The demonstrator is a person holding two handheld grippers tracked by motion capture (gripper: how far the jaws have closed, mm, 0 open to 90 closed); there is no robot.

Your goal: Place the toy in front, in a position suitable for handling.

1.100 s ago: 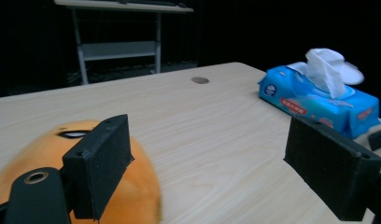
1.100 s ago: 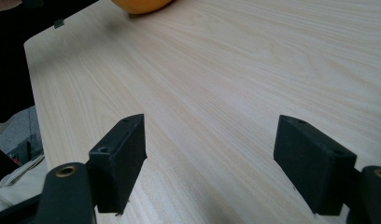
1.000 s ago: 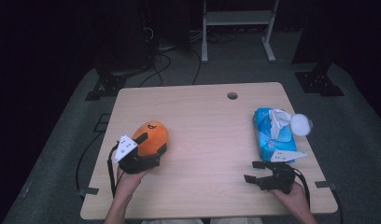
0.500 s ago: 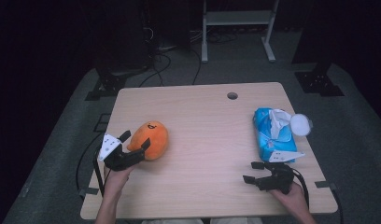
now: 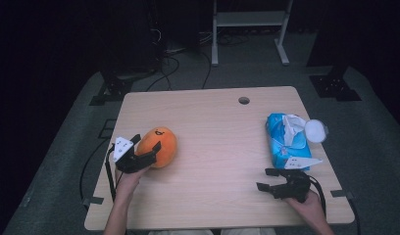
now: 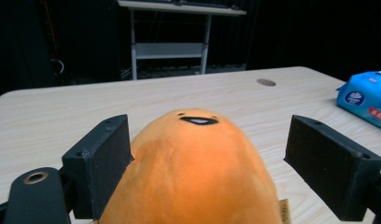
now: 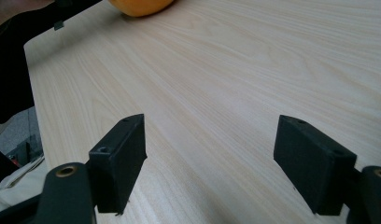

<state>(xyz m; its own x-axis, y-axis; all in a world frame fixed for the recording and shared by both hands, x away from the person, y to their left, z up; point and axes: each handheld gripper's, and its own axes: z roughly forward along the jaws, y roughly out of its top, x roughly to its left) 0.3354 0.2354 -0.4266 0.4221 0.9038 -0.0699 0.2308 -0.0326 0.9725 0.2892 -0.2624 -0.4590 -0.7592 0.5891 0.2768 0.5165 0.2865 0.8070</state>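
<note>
Your left claw [image 5: 145, 147] sits at the left side of the worktop [image 5: 212, 147], its jaws spread wide around the near end of the orange plush toy [image 5: 158, 146]. In the left gripper view the plush toy [image 6: 193, 168] lies between the two black jaws, with one jaw just at its flank, though you cannot tell whether that pad presses in, and the other jaw standing clear with bare worktop showing in the gap. The toy rests on the worktop with its small stitched face turned away from you. Your right claw [image 5: 267, 179] hovers low near the front right edge, well apart from the toy, its jaws wide apart and holding nothing; the right gripper view shows wood grain between them and the toy's orange edge [image 7: 139, 5] far off at the top. A blue pack of wipes [image 5: 285, 141] lies on the worktop just beyond your right claw, with a small white round thing [image 5: 316, 130] beside it.
</note>
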